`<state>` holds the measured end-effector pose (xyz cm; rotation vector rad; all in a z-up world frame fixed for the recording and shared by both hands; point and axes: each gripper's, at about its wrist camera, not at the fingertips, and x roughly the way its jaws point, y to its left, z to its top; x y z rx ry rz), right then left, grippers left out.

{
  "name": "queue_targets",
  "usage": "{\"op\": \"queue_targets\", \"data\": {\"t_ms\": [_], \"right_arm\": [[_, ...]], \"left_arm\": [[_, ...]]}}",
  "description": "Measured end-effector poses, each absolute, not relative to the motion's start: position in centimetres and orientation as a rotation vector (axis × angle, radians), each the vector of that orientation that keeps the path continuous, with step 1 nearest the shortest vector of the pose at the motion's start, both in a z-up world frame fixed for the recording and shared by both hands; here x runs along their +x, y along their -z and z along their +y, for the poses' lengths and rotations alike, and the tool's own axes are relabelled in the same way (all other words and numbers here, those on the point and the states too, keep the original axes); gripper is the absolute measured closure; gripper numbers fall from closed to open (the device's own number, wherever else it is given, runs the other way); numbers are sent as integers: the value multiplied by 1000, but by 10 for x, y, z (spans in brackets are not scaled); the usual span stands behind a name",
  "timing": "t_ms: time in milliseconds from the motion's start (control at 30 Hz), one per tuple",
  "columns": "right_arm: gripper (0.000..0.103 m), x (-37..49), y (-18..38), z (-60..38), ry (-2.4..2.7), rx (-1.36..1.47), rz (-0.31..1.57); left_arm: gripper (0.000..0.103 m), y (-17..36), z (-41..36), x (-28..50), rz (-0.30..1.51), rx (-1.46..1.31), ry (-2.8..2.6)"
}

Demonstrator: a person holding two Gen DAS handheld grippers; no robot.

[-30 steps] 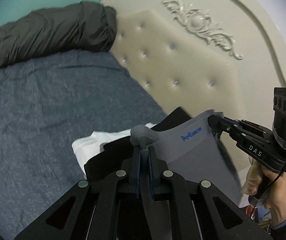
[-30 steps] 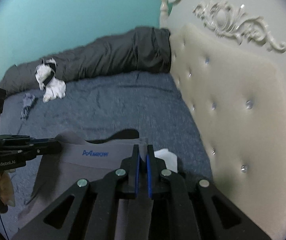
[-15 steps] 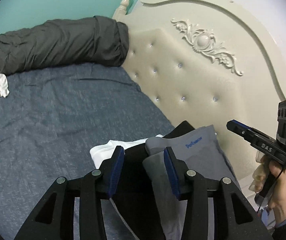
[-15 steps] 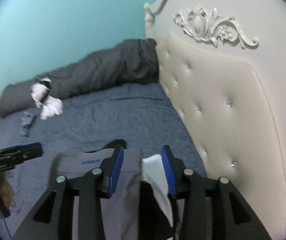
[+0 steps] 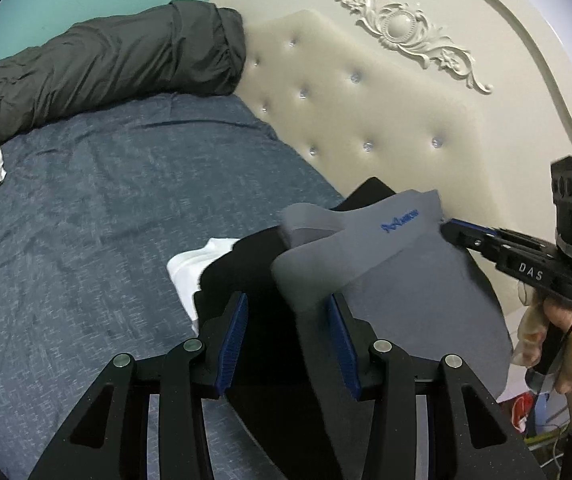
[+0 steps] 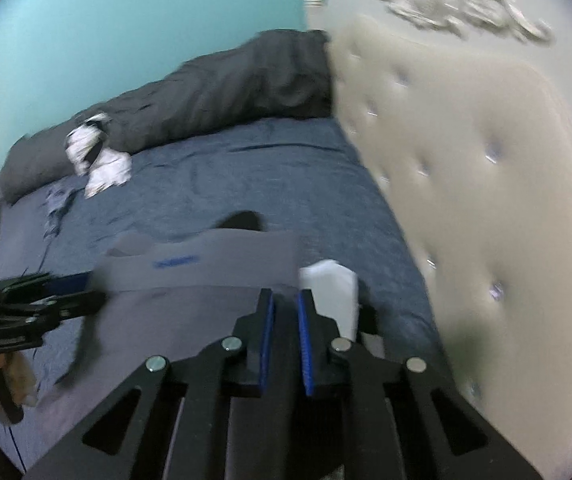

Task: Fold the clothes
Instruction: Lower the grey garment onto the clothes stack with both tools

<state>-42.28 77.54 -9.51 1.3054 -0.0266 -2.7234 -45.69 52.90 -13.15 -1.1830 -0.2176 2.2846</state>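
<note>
You can read "DAS" on the right gripper (image 5: 446, 232); blue logo on the grey garment (image 5: 400, 222) is too small to read.

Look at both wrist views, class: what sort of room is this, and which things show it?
Most likely a bedroom. A tufted cream headboard with carved trim stands at the end of a bed covered by a blue sheet, and a dark rolled duvet lies along the teal wall.
</note>
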Motion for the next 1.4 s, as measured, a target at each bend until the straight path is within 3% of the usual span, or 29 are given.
{"op": "queue_targets", "data": {"t_ms": [267,433,733,800,1133,1167,1233,1400], "right_arm": [[91,-369,70,786,2690,1122,-193],[91,-351,86,771,2634,1202,-171],[91,-327,96,816,2729,1216,-385],[87,-322,93,821,2722,1182,-433],[85,-321,106,804,2655,1218,-373],[86,-321,107,803,2656,1223,-356],[100,-321,107,802,2673,1227,-326],[103,-314,104,809,2728,1189,-349]], "left_arm": [[58,108,522,-407,-146,-1094,-2266],[58,116,527,-378,-107,-1120,-2235],[58,125,519,-358,-134,-1167,-2227],[58,124,517,-355,-142,-1168,-2230],[58,129,519,-356,-165,-1202,-2231],[58,129,519,-357,-165,-1204,-2231],[58,130,519,-358,-167,-1208,-2234],[58,133,516,-359,-174,-1218,-2239]]}}
